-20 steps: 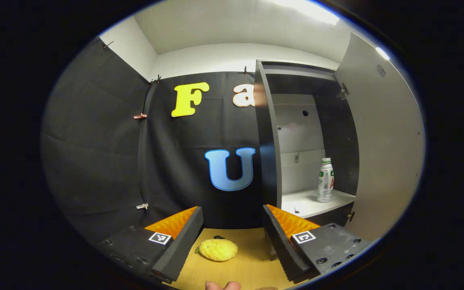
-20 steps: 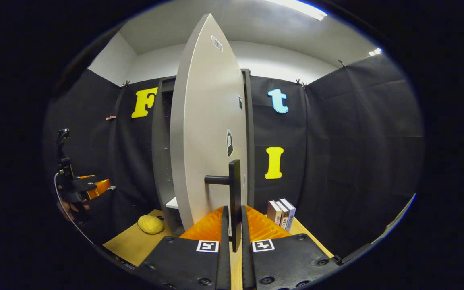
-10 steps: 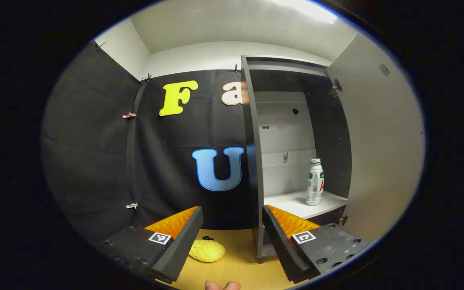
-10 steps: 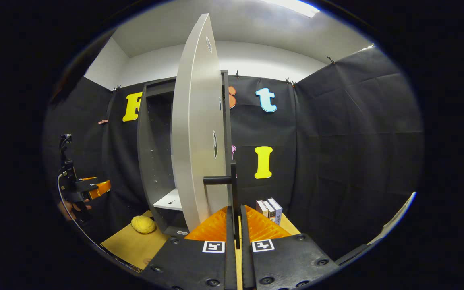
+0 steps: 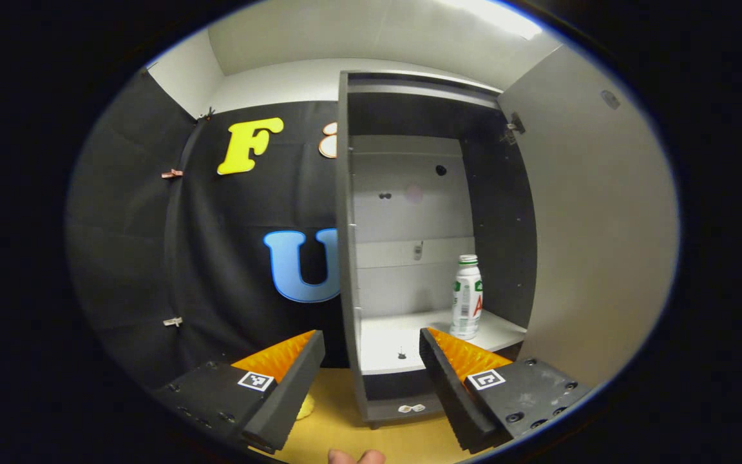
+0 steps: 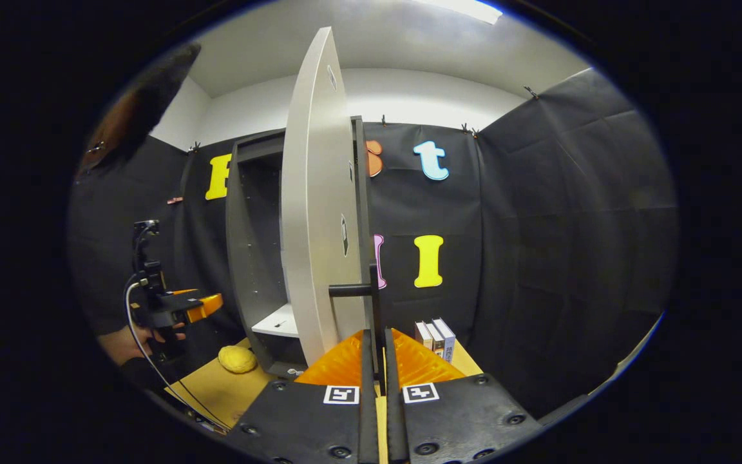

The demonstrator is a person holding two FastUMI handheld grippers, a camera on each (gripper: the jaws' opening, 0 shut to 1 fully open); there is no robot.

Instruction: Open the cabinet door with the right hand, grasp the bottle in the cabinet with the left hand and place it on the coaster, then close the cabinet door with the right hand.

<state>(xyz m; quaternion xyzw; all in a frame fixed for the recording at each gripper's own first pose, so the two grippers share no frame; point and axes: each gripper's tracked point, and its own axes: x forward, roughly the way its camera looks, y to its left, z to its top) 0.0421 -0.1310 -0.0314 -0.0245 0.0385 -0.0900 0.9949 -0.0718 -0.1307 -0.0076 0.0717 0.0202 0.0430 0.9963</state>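
Bottle (image 5: 467, 297) upright on the white shelf (image 5: 397, 335) inside the open cabinet (image 5: 409, 193), toward its right side near the dark inner wall.

Door (image 6: 316, 212) swung wide, seen nearly edge-on in the right gripper view; the right gripper (image 6: 376, 380) has its jaws closed tight on the dark vertical handle (image 6: 375, 303), both fingers pressing it. In the left gripper view the left gripper (image 5: 371, 367) is held in front of the cabinet with jaws spread wide and nothing between them, well short of the bottle; the door's pale inner face fills the right. The right gripper view also shows the left gripper off to the left, held by a hand (image 6: 127, 343), above the wooden worktop (image 6: 216, 390). A yellow lumpy object (image 6: 237, 359) lies on the worktop beside the cabinet base, and a few books (image 6: 435, 338) stand upright to the right of the door.
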